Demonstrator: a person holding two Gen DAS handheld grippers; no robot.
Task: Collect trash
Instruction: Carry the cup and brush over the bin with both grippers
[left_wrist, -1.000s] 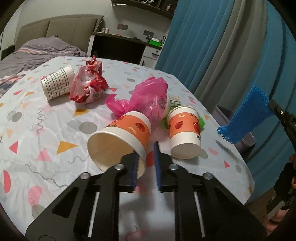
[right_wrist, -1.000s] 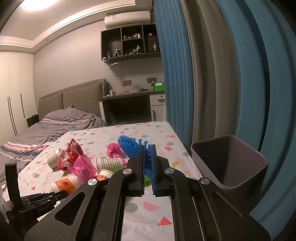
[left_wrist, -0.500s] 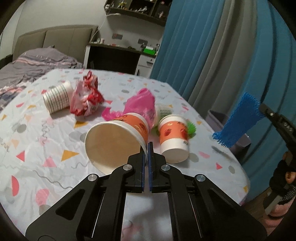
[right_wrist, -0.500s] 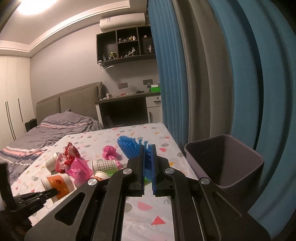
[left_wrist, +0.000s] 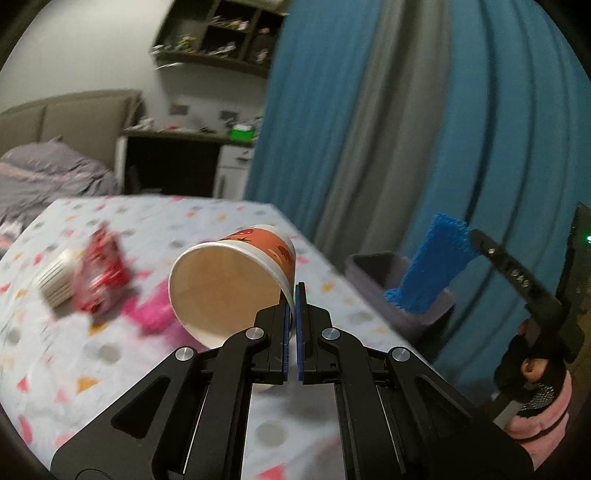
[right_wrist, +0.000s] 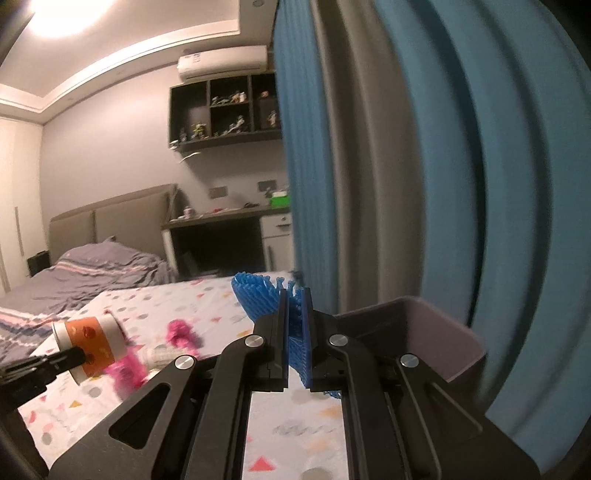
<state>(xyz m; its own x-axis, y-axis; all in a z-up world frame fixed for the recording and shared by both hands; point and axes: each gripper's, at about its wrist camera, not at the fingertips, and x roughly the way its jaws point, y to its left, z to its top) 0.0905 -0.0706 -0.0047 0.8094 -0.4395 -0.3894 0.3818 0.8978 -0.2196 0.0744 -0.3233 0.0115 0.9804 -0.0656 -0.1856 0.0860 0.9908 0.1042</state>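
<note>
My left gripper (left_wrist: 293, 295) is shut on the rim of an orange paper cup (left_wrist: 236, 273) and holds it in the air above the table, mouth toward the camera. The cup also shows in the right wrist view (right_wrist: 90, 343). My right gripper (right_wrist: 294, 299) is shut on a blue foam net (right_wrist: 258, 299), which also shows in the left wrist view (left_wrist: 430, 271), just above the grey trash bin (right_wrist: 424, 339). The bin also shows in the left wrist view (left_wrist: 373, 266), beside the table.
On the patterned tablecloth (left_wrist: 92, 354) lie a grid-pattern cup (left_wrist: 55, 284), a red wrapper (left_wrist: 103, 277) and a pink plastic bag (left_wrist: 153, 312). Blue and grey curtains (left_wrist: 369, 129) hang behind the bin. A bed (right_wrist: 74, 273) and a desk (right_wrist: 221, 236) stand beyond.
My left gripper closed on the orange cup's rim and lifted it off the table toward the bin. My right gripper carried the blue net closer to the bin.
</note>
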